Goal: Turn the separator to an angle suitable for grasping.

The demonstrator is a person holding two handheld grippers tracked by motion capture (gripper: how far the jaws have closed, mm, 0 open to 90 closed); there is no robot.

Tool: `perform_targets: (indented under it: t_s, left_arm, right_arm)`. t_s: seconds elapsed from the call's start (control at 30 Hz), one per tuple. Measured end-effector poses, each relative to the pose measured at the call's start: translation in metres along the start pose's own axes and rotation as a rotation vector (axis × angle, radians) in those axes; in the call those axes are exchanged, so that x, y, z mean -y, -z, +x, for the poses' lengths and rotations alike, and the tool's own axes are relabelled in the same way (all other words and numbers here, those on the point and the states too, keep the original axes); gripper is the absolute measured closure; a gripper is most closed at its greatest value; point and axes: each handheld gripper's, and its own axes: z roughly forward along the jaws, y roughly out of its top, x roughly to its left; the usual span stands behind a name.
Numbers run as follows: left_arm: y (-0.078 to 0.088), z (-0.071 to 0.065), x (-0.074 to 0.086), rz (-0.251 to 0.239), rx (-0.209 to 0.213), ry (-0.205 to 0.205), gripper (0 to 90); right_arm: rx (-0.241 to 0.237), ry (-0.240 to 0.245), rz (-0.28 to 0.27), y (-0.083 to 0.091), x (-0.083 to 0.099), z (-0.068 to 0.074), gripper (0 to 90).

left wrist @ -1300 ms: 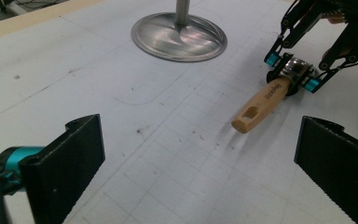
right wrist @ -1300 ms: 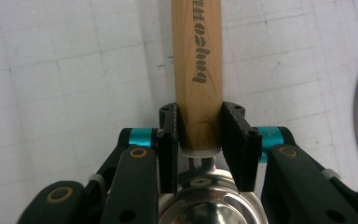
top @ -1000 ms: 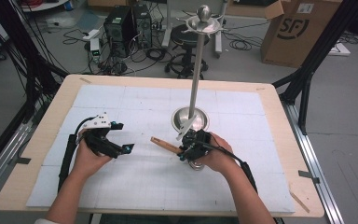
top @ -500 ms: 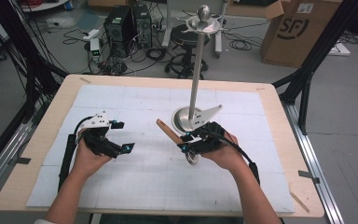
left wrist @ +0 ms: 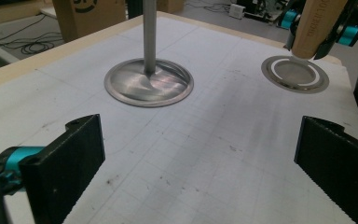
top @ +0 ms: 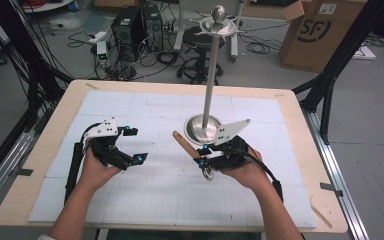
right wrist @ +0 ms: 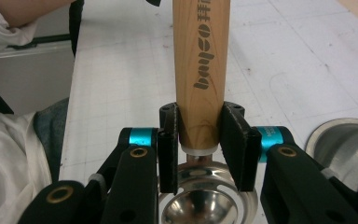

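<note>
My right gripper (top: 206, 156) is shut on the wooden handle (top: 184, 144) of a metal ladle, close to where the handle meets the round steel bowl (top: 208, 173). In the right gripper view both pads squeeze the handle (right wrist: 200, 70), with the bowl (right wrist: 198, 205) just below them. The ladle hangs above the mat, its handle slanting up to the left. My left gripper (top: 136, 145) rests at the left of the mat, open and with nothing in it. Its view looks between its jaws (left wrist: 196, 154) toward the ladle's bowl (left wrist: 294, 74) and the stand's base (left wrist: 149, 85).
A tall steel stand rises from a round base (top: 203, 128) just behind my right hand, its pole (top: 210, 80) ending in a hooked top with a ball (top: 219, 20). A white gridded mat (top: 145, 190) covers the wooden table (top: 40, 145). Cardboard box (top: 325, 30) and cables lie beyond.
My right hand has lifted the ladle off the mat and shifted slightly right; the handle now tilts upward. The left hand has stayed in place.
</note>
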Motion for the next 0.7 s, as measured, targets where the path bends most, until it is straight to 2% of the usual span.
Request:
perform_targets:
  t_s: [0.17,0.27,0.43,0.7]
  left_arm:
    - [0.0,-0.001,-0.001,-0.026,0.018,0.008,2.2]
    - [0.0,-0.001,-0.002,-0.04,0.027,0.008,2.2]
    - [0.0,-0.002,-0.004,-0.073,0.051,0.009,2.2]
    - [0.0,-0.005,-0.007,-0.12,0.084,0.004,2.2]
  right_arm:
    - [-0.007,-0.02,-0.041,0.003,0.01,0.0,68.2]
    - [-0.001,-0.027,-0.033,0.006,0.013,-0.001,68.2]
    - [0.003,-0.032,-0.067,0.014,0.019,0.0,68.2]
    - [0.009,-0.022,-0.086,0.01,0.018,0.0,68.1]
